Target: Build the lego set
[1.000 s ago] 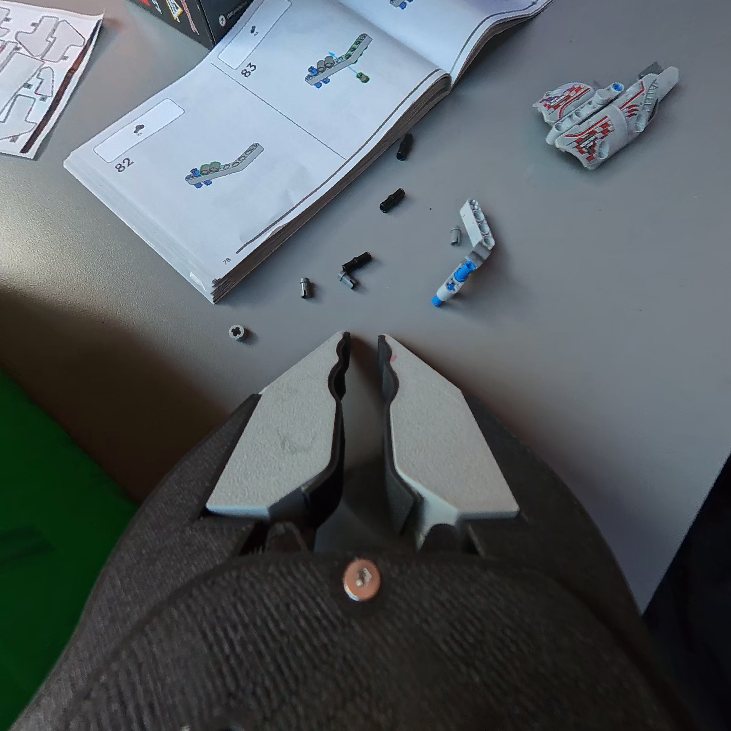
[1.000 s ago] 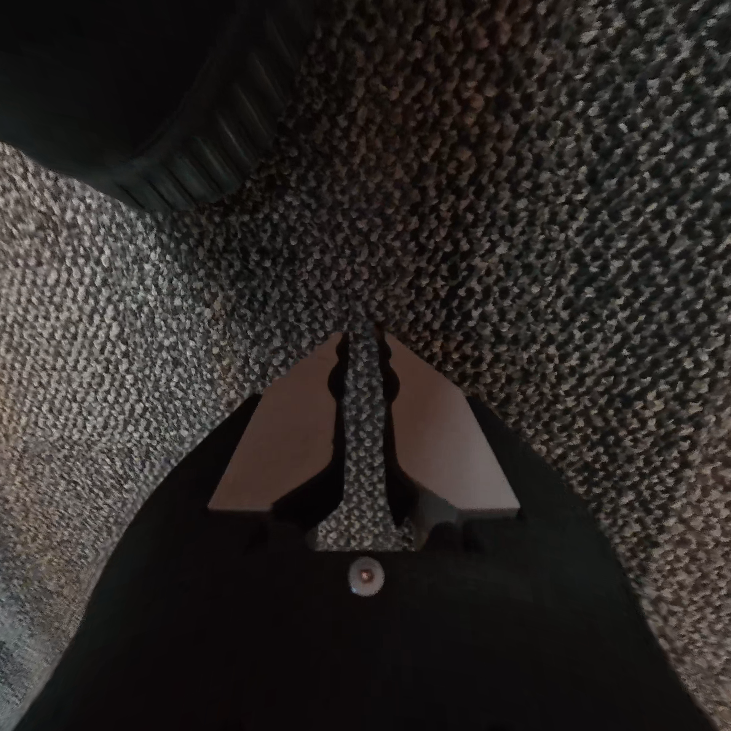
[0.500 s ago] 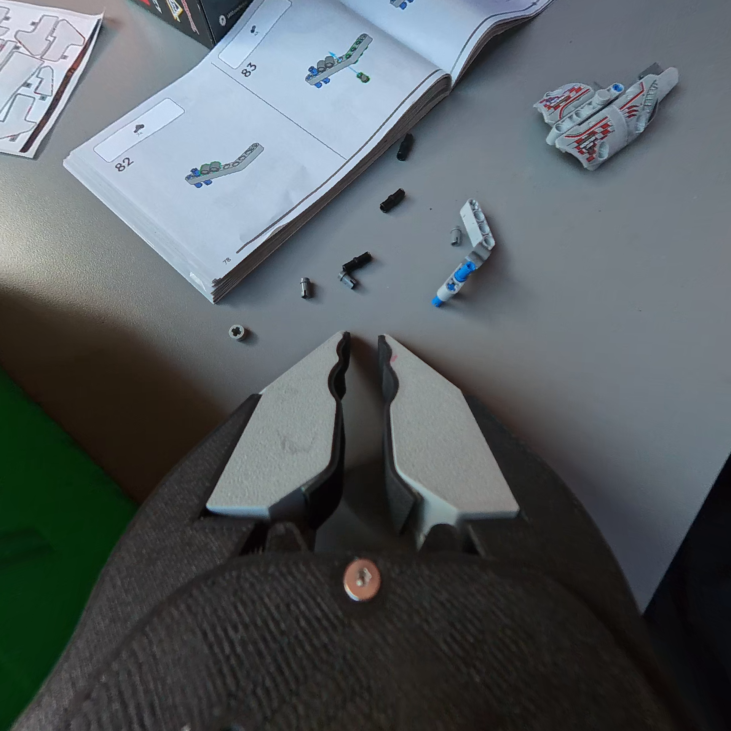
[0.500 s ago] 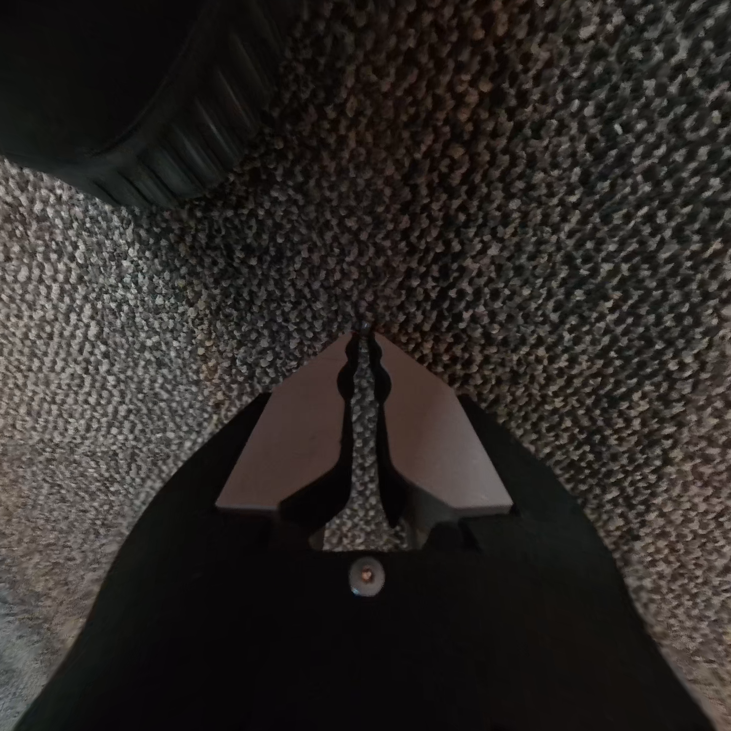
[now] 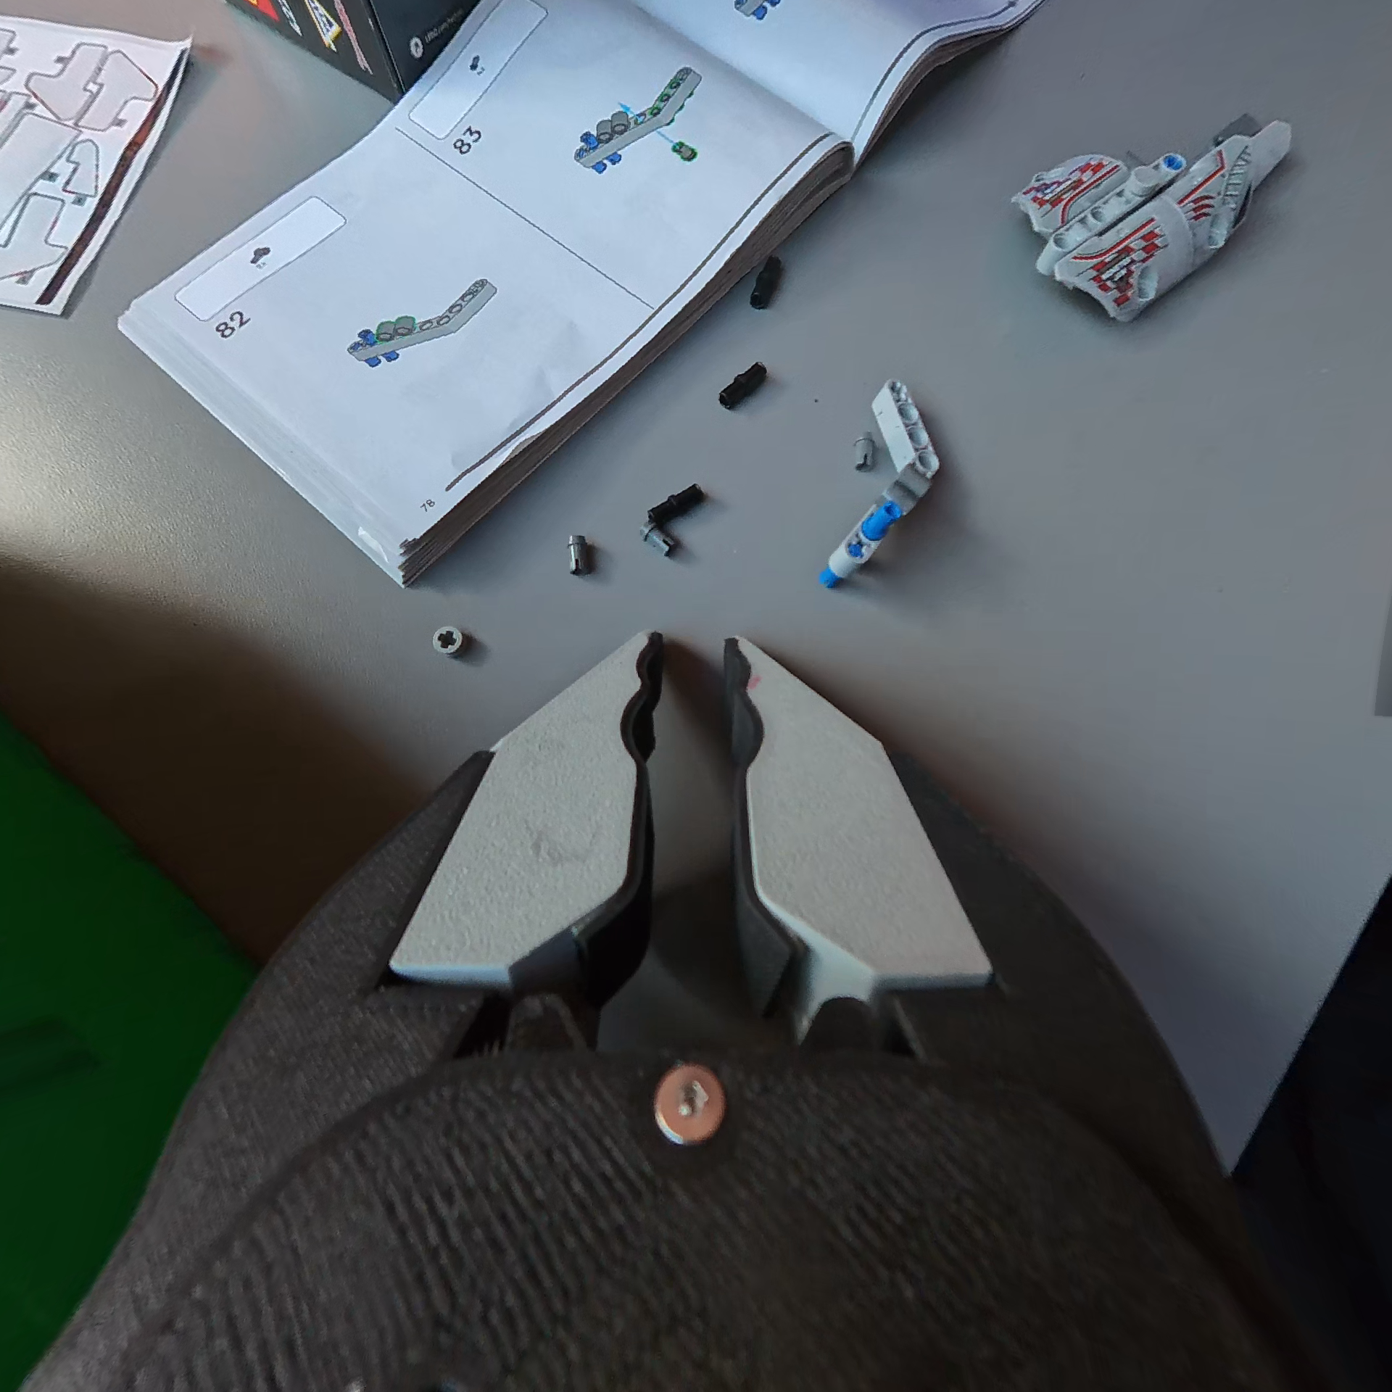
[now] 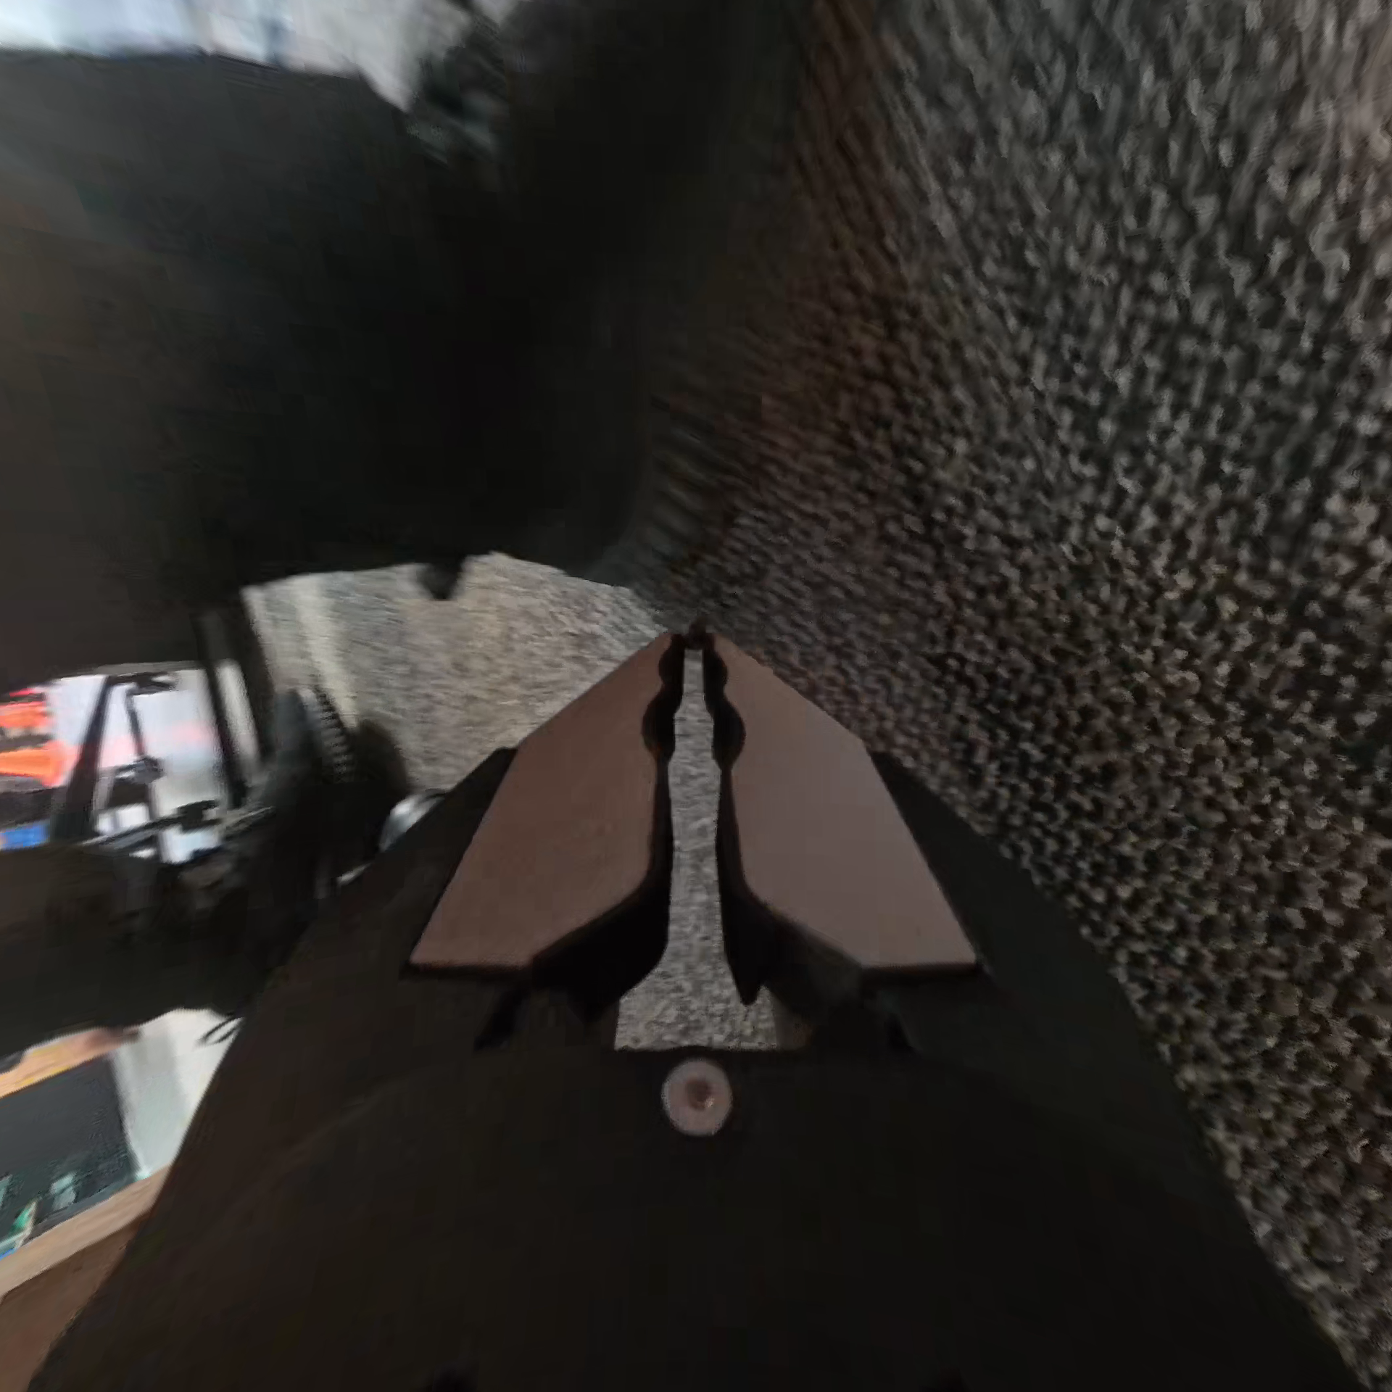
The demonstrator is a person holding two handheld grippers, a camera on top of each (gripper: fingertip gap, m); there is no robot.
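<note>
In the left wrist view my left gripper (image 5: 693,640) hovers over the grey table (image 5: 1054,678), slightly open and empty. Ahead lie a bent grey beam with blue pins (image 5: 889,482), a small grey pin (image 5: 865,450) beside it, three black pins (image 5: 742,384) (image 5: 766,280) (image 5: 674,506), two dark grey pins (image 5: 578,554) (image 5: 657,536) and a grey round bush (image 5: 449,641). A built white-and-red part (image 5: 1137,218) lies far right. My right gripper (image 6: 693,640) is off the table above carpet (image 6: 1092,527), shut on a tiny dark piece (image 6: 697,627) at its tips.
An open instruction booklet (image 5: 422,248) lies far left of the loose pieces, with a sticker sheet (image 5: 68,151) and a black box (image 5: 354,38) beyond. The table edge runs down the right (image 5: 1311,941). A dark blurred shape (image 6: 264,339) fills the right wrist view's upper left. Tip to tip, the grippers are about 80 centimetres apart. The grey round bush (image 5: 449,641) sits 5 centimetres or so from the ends of my left fingers. From the left gripper's tips to the small grey pin (image 5: 865,450) is close to 7 centimetres.
The left gripper has not moved. The right gripper closed its jaws on a tiny dark piece over the carpet, then swung fast so the view blurs and more of the room shows at left.
</note>
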